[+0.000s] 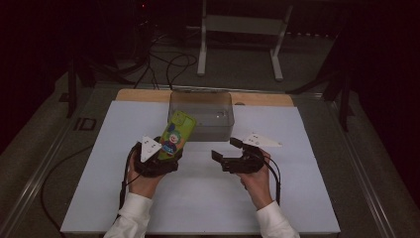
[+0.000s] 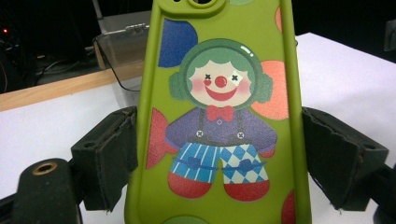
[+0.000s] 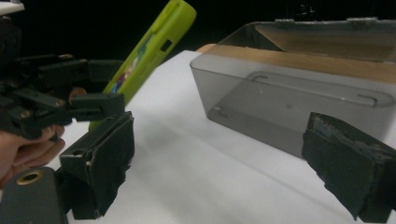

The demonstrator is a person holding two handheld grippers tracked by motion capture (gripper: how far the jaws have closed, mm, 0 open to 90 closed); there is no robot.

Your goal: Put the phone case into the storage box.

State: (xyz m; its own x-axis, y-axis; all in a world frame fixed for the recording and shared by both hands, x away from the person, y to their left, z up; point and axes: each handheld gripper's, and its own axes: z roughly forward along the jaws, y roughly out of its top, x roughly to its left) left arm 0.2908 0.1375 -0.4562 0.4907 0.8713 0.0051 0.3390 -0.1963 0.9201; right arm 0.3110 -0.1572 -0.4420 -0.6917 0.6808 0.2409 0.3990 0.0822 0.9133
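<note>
A green phone case [image 1: 175, 135] printed with a clown [image 2: 219, 116] stands tilted above the white table cover, its top leaning toward the clear box. My left gripper [image 1: 166, 159] is shut on the case's lower part, one black pad on each long edge [image 2: 114, 149]. In the right gripper view the case [image 3: 149, 51] rises at the left, held by the left gripper. My right gripper [image 1: 227, 148] hovers to the right of the case, jaws open and pointing left, with nothing between its pads [image 3: 109, 158].
A clear plastic box [image 1: 200, 115] stands open-topped at the back middle of the white table cover [image 1: 208, 198], just behind the case; it looks empty [image 3: 299, 98]. A bare wooden strip [image 1: 257, 99] runs along the far edge. Cables and a white stand lie on the floor beyond.
</note>
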